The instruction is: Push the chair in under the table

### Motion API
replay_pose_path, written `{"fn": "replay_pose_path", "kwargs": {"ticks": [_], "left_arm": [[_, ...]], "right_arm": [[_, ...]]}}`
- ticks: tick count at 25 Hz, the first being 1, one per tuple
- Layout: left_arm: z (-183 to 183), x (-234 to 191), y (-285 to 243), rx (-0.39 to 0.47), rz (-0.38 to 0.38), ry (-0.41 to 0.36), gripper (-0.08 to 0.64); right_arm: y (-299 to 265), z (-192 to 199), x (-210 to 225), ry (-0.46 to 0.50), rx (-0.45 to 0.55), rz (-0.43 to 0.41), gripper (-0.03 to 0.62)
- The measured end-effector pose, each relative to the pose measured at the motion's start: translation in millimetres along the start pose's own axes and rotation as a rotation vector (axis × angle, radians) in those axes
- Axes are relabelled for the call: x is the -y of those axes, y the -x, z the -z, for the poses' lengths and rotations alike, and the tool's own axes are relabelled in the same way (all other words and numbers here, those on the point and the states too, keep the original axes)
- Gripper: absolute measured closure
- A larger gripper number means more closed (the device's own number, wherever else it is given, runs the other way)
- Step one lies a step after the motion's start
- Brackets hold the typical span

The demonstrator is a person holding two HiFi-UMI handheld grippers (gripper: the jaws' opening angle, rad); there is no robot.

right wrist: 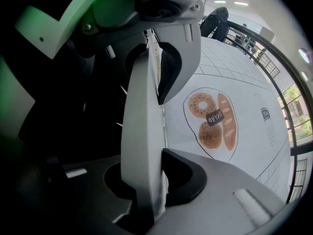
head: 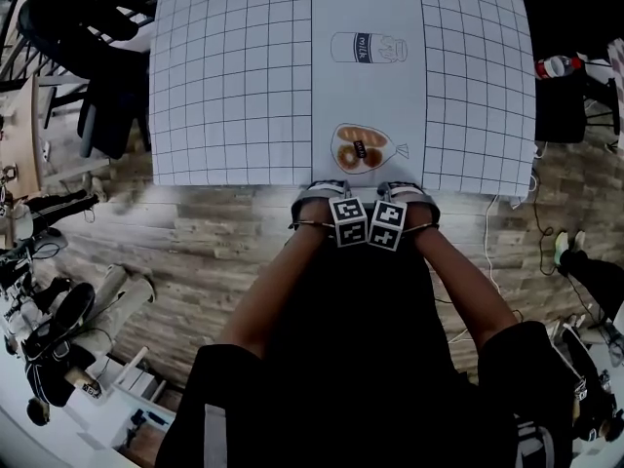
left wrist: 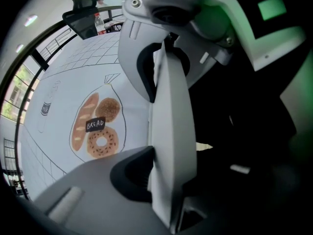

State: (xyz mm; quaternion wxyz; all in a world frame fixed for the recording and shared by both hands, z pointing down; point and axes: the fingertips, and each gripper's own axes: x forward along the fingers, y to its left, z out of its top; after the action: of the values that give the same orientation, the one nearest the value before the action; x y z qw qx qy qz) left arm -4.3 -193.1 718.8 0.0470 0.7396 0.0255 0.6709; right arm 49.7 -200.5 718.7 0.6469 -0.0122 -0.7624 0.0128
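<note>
The chair is almost wholly hidden under my arms and black clothing. Only its pale, thin back edge [left wrist: 168, 111] shows, upright between the jaws. It appears again in the right gripper view as the same pale edge [right wrist: 142, 131]. My left gripper [head: 324, 203] and right gripper [head: 405, 203] sit side by side, pointing down, at the near edge of the table [head: 234, 86]. Each is shut on that back edge. The table's grid cloth carries a bread drawing [head: 359, 149] just beyond the grippers.
A milk drawing [head: 366, 47] lies further up the cloth. Black chairs [head: 88, 37] stand at the table's upper left. A person's legs and shoes [head: 107, 300] are on the wooden floor at left. A cable [head: 492, 252] runs down at right, near a bottle [head: 558, 66].
</note>
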Motion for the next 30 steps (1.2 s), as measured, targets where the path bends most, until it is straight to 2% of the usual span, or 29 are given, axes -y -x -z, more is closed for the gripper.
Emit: {"fn": "replay_pose_path", "kwargs": {"ticks": [6, 11, 14, 16, 21, 25, 27, 30], "left_arm": [[1, 0, -1, 0.008, -0.001, 0.009, 0.466], [0, 3, 0, 0.022, 0.052, 0.036, 0.428], [1, 2, 0, 0.007, 0.020, 0.011, 0.430], [0, 2, 3, 0.030, 0.011, 0.012, 0.430], [-4, 6, 19, 0.125, 0.024, 0.099, 0.401], [-5, 1, 33, 0.174, -0.014, 0.142, 0.377], [-8, -3, 44, 0.237, -0.036, 0.191, 0.379], [-9, 1, 58, 0.324, -0.024, 0.295, 0.376]], "right_arm": [[-1, -2, 0, 0.000, 0.008, 0.000, 0.508], [0, -3, -2, -0.019, 0.015, -0.024, 0.492], [0, -2, -2, -0.026, 0.010, -0.017, 0.471], [0, 1, -1, -0.028, 0.003, -0.011, 0.449], [13, -5, -1, -0.048, 0.059, 0.018, 0.439], [28, -16, 0, -0.114, 0.121, 0.024, 0.436], [38, -17, 2, -0.125, 0.143, 0.054, 0.434], [50, -18, -1, -0.148, 0.184, 0.086, 0.428]]}}
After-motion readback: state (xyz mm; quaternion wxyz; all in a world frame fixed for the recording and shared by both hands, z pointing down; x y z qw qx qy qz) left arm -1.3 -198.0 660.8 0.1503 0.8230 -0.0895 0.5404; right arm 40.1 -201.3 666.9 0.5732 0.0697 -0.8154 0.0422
